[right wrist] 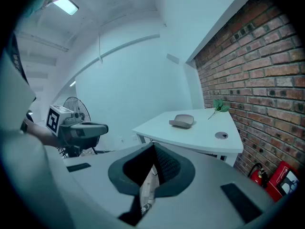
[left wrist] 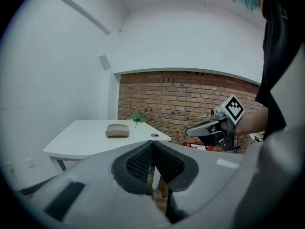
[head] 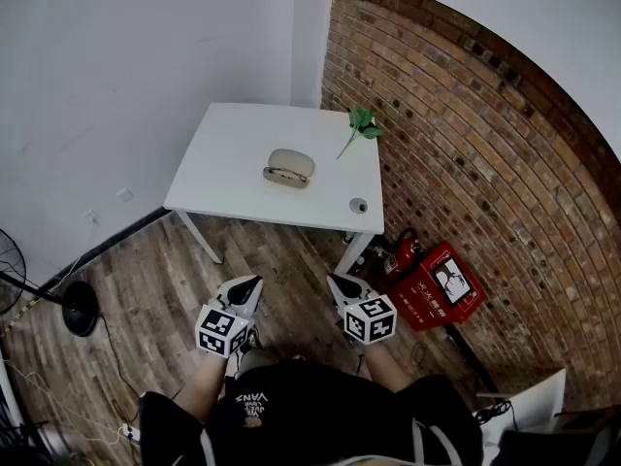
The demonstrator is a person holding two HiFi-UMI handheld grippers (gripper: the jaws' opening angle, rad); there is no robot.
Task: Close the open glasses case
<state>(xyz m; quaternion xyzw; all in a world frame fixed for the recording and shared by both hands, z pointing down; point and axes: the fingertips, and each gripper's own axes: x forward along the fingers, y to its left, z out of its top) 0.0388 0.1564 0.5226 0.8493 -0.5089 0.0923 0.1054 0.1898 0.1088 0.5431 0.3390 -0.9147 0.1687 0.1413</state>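
Item list, head view, left to right.

- Floor fan (head: 39, 294): at 9 o'clock of the person, its cables trailing over the wood floor (head: 281, 255).
- Left gripper (head: 254, 282): claw pressed together, nothing in it, well short of the table.
- White table (head: 233, 197): at 12 o'clock, in the corner. The far edge is against the white wall and the right edge is close to the brick wall (head: 466, 144). Bare floor lies open before its near edge.
- Glasses case (head: 288, 168): grey, mid-table, well clear of every edge. A dark seam shows along its near side, and its contents are not visible.
- Right gripper (head: 335, 280): claw pressed together, empty.
- Green sprig (head: 361, 124): at 1 o'clock of the case, by the right edge.
- Cable grommet (head: 358, 205): at 4 o'clock of the case.
- Fire extinguishers (head: 400, 255) and red box (head: 441, 287): on the floor at 2 o'clock.
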